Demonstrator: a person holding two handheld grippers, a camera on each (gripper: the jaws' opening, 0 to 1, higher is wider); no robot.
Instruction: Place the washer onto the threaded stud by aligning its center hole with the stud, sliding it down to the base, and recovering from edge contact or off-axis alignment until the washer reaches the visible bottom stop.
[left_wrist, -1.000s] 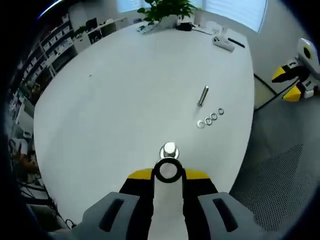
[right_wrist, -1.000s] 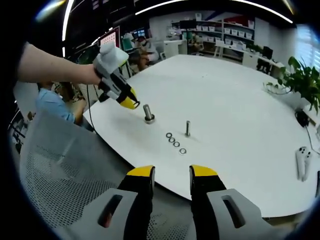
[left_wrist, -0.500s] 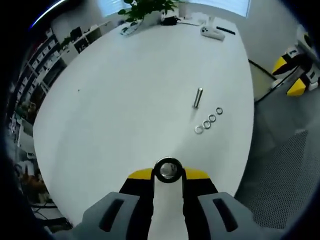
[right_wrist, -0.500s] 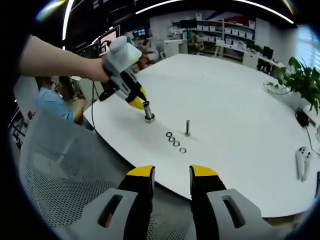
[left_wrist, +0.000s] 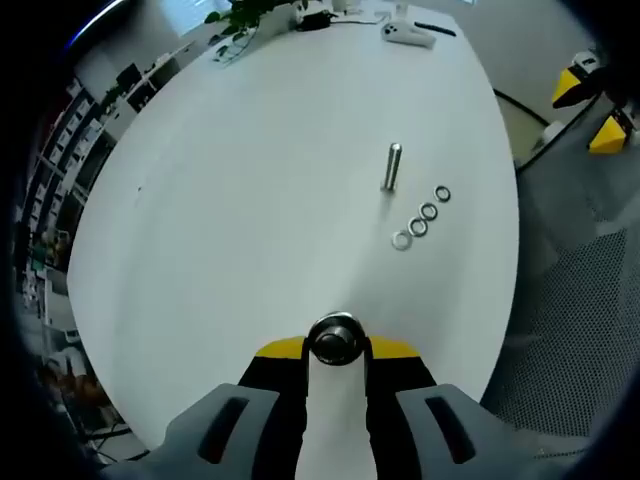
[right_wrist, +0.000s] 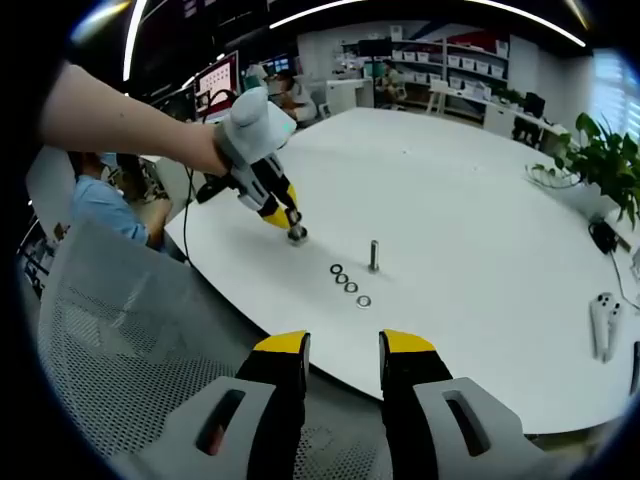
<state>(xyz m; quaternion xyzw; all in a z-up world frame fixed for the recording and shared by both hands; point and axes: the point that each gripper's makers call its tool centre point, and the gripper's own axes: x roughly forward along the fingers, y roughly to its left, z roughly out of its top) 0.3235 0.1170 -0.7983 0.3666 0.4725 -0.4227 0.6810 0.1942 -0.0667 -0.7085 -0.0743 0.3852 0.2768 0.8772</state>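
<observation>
A large white oval table (left_wrist: 230, 180) carries everything. A mesh-backed chair (right_wrist: 120, 340) stands at its near edge in the right gripper view, and a leafy plant (right_wrist: 605, 165) sits at its far side.

The left gripper (left_wrist: 336, 350) reaches down over the table edge, its yellow-tipped fingers closed on a washer (left_wrist: 336, 340) held at the tips. In the right gripper view this same gripper (right_wrist: 285, 222) is right at the stud (right_wrist: 297, 233), and the washer sits at the stud's top; how far down it has gone I cannot tell.

The right gripper (right_wrist: 343, 352) hangs well back beyond the table edge, fingers apart and holding nothing.

A second upright stud (left_wrist: 392, 166) stands further in, with a row of four loose washers (left_wrist: 421, 217) just beside it.
</observation>
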